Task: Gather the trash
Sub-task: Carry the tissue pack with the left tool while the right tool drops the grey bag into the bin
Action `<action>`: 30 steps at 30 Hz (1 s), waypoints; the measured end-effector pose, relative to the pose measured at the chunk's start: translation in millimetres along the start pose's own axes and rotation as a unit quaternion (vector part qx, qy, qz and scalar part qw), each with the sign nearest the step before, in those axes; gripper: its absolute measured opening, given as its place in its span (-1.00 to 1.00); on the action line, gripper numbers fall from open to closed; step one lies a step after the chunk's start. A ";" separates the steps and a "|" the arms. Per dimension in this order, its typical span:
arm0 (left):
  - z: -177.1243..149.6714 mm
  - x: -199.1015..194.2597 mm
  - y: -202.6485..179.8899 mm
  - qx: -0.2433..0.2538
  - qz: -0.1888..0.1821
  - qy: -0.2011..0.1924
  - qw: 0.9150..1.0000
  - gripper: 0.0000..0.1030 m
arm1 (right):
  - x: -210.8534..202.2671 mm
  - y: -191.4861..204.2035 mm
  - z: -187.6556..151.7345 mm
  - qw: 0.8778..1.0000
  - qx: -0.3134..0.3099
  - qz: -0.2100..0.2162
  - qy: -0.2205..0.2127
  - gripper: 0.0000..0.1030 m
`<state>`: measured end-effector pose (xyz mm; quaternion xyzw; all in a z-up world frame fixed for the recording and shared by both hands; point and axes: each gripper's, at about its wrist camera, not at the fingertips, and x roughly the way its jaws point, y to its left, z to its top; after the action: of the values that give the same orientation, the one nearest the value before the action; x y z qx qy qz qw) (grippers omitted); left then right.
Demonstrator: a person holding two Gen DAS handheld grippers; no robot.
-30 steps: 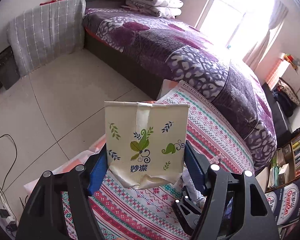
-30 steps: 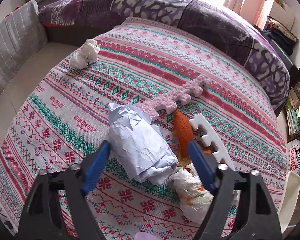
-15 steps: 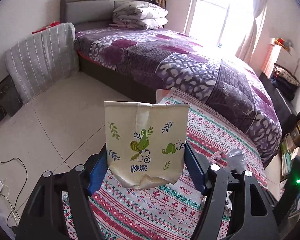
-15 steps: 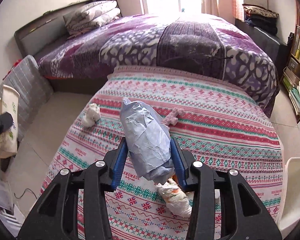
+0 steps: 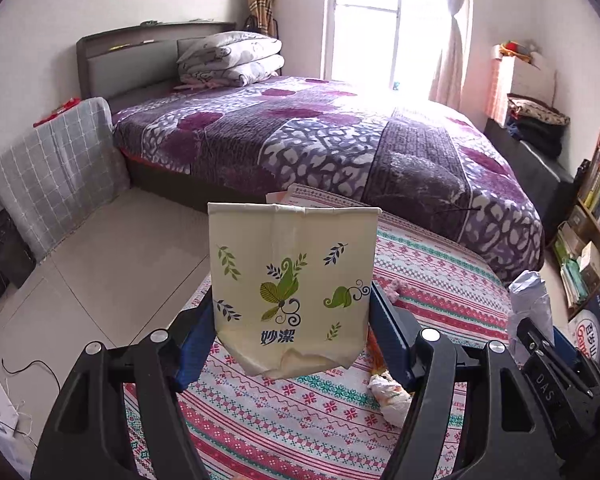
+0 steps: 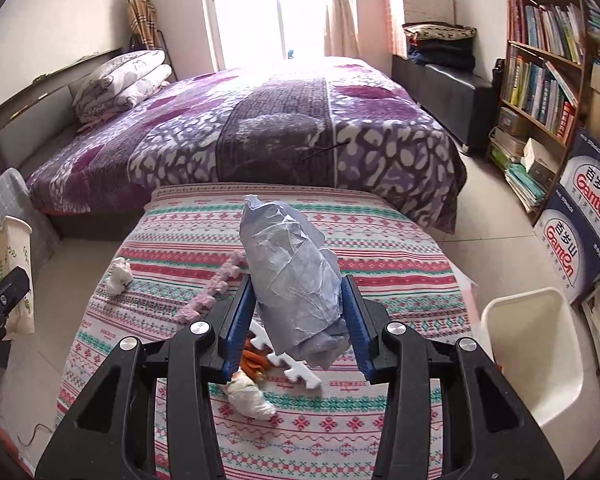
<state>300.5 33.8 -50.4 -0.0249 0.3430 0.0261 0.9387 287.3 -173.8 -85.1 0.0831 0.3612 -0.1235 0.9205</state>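
Note:
My left gripper is shut on a cream paper bag printed with green leaves, held upright above the patterned cloth. My right gripper is shut on a crumpled pale blue paper wad, lifted clear of the cloth. The same wad and right gripper show at the right edge of the left wrist view. The bag appears at the left edge of the right wrist view. On the cloth lie a white tissue ball, another crumpled tissue and orange peel.
A pink foam strip and a white foam piece lie on the cloth. A purple-covered bed stands behind it. A white chair and a bookshelf are at the right. Tiled floor lies to the left.
The right gripper closed on the blue paper wad and lifted it off the cloth. Both hands rose and their views levelled out toward the bed and window. The bag stayed gripped.

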 end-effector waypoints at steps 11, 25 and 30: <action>-20.8 -3.8 -67.6 0.058 -0.034 0.006 0.998 0.35 | -5.8 -76.2 -22.7 0.997 0.047 -0.063 0.023 -0.18; -46.1 -17.9 -146.7 0.103 -0.081 0.003 0.991 0.35 | -18.4 -165.2 -21.9 0.987 0.123 -0.102 0.033 -0.17; -55.9 -20.6 -170.0 0.118 -0.092 0.007 0.989 0.35 | -20.9 -197.6 -25.4 0.979 0.154 -0.127 0.046 -0.16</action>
<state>260.1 -140.1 -74.9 0.0544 0.3467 -0.1012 0.9309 199.3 -353.0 -101.8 0.1828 0.3874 -0.2899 0.8558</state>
